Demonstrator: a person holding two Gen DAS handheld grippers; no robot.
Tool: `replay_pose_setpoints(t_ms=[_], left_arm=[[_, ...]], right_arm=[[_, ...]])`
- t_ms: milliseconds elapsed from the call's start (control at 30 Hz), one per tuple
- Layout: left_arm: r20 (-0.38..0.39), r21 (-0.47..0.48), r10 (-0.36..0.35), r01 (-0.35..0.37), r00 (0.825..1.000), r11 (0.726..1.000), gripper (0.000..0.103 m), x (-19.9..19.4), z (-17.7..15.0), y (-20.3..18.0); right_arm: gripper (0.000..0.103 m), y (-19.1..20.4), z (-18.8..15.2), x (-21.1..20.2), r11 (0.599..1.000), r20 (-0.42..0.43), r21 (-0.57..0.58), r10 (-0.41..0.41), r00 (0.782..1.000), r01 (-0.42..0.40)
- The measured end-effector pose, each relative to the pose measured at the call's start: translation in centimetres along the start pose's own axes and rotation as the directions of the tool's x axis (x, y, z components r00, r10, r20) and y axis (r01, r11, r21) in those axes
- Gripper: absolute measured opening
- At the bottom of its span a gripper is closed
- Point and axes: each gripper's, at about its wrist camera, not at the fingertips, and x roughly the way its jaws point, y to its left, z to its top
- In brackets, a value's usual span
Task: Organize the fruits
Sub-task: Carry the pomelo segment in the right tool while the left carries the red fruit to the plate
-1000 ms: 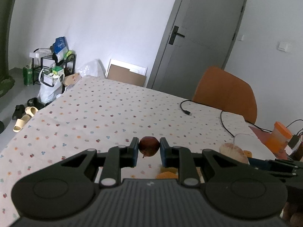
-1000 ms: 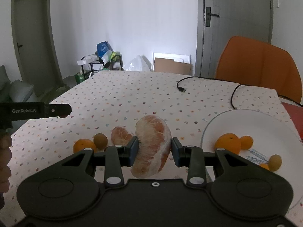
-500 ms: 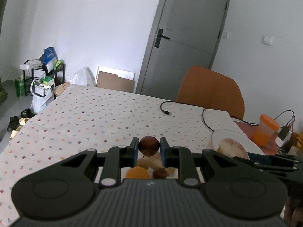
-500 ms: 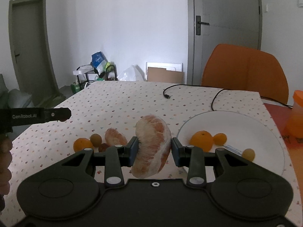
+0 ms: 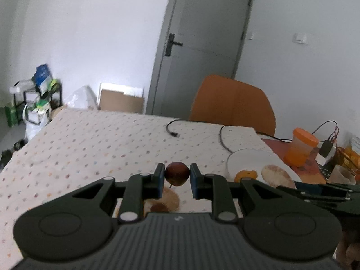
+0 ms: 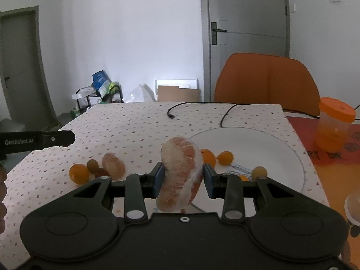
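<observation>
My left gripper point(image 5: 176, 177) is shut on a small dark red fruit point(image 5: 177, 173) and holds it above the dotted tablecloth. My right gripper point(image 6: 181, 175) is shut on a large peeled pomelo segment point(image 6: 181, 173), held above the near left rim of the white plate point(image 6: 265, 144). The plate holds two small oranges point(image 6: 225, 157) and a small brown fruit point(image 6: 259, 172). On the cloth to the left lie an orange point(image 6: 78, 173), a brown fruit point(image 6: 92, 164), a dark red fruit point(image 6: 101, 172) and another pomelo segment point(image 6: 113, 165).
A black cable point(image 6: 195, 106) lies across the far table. An orange-lidded jar point(image 6: 335, 123) stands right of the plate on a red mat. An orange chair point(image 6: 267, 83) stands behind the table. The left gripper's finger point(image 6: 45, 139) shows at the left of the right wrist view.
Both grippers have moved right toward the plate with their fruit still held. The plate now lies nearer the middle of both views.
</observation>
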Motion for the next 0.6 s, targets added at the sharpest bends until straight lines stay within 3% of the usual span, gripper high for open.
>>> replay_pose_setpoints(t_ms=[100,600], left_arm=[[0.017,0.005,-0.020,0.020,1.000,1.000,0.022,0.6,0.5,-1.1],[-0.037,0.056,-0.125,0.127,0.991,0.990,0.022,3.9,-0.4,-6.2]], right_arm=[[0.036,-0.6,-0.2,-0.1,1.000,0.003,0.007,-0.012,1.000,0.012],[0.036,-6.0,-1.3,-1.1,0.988,0.004,0.079,-0.135,0.991,0.134]])
